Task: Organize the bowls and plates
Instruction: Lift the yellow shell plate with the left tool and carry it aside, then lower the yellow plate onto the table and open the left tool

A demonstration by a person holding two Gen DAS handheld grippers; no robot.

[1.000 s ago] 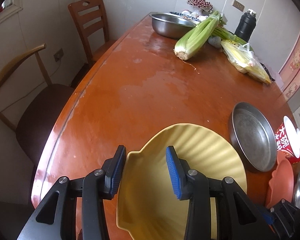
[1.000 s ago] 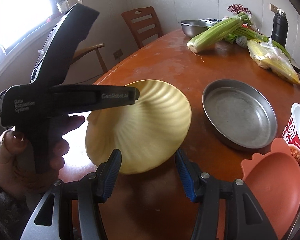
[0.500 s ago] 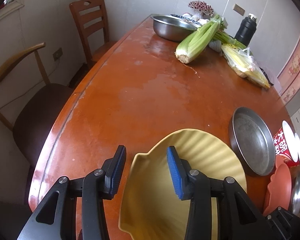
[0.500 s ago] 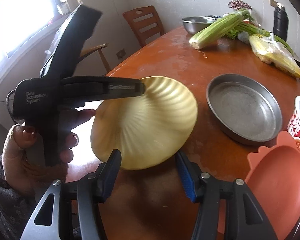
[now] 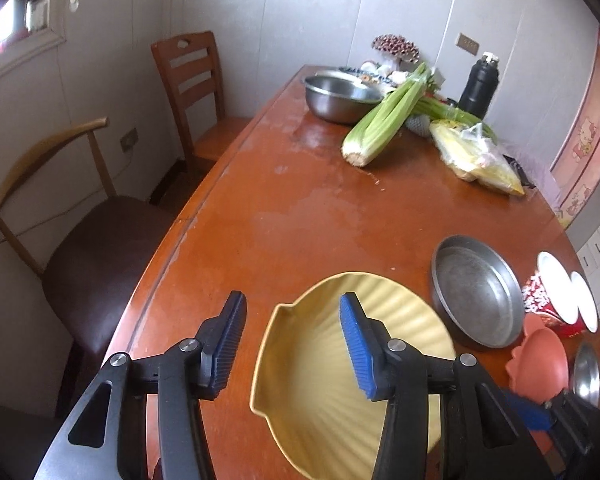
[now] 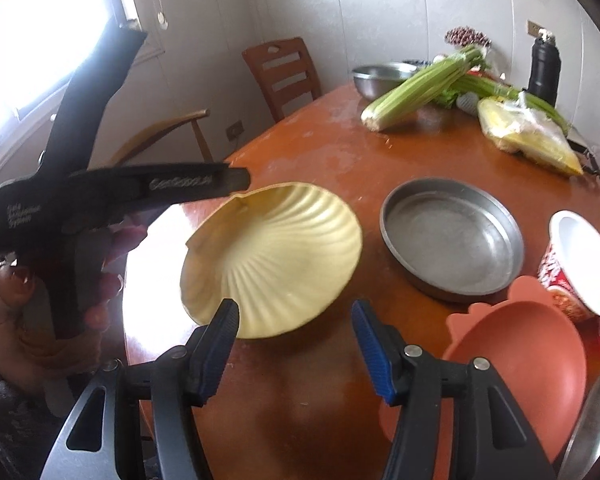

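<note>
Lower half of the left wrist view: the yellow shell-shaped plate (image 5: 332, 384) runs off the bottom edge, and the left gripper (image 5: 290, 344) covers part of its right side. The jaws are opening; the plate's left rim lies in the gap between them, the right blue finger (image 5: 354, 344) over the ribbed inside, the left one clear of the rim. No pad is pressing.

In the right wrist view that plate (image 6: 272, 256) sits centre frame on the orange-brown table (image 6: 320, 168), its near rim partly masked by the right gripper's left finger (image 6: 218, 344). The right gripper (image 6: 294, 350) has its jaws opening too, and only bare tabletop lies between them. Whether that finger touches the plate's edge, I cannot tell.

At left, the black left gripper body (image 6: 112, 188) blocks the window side, its printed lettering too blurred to read; the hand (image 6: 28, 320) on its handle is half hidden and washed out by glare.

Lower right, a salmon-pink dish (image 6: 528, 360) is cut by the gripper arm, and a steel rim at the corner is too cropped to name. A round metal pan (image 6: 452, 240) sits just right of the yellow plate, a red-and-white instant noodle cup (image 6: 580, 268) beyond it. Far end: celery (image 6: 420, 88), a steel bowl (image 6: 380, 76), bagged corn (image 6: 528, 132), a black flask (image 6: 544, 68). Two chairs stand at upper left of the table.
</note>
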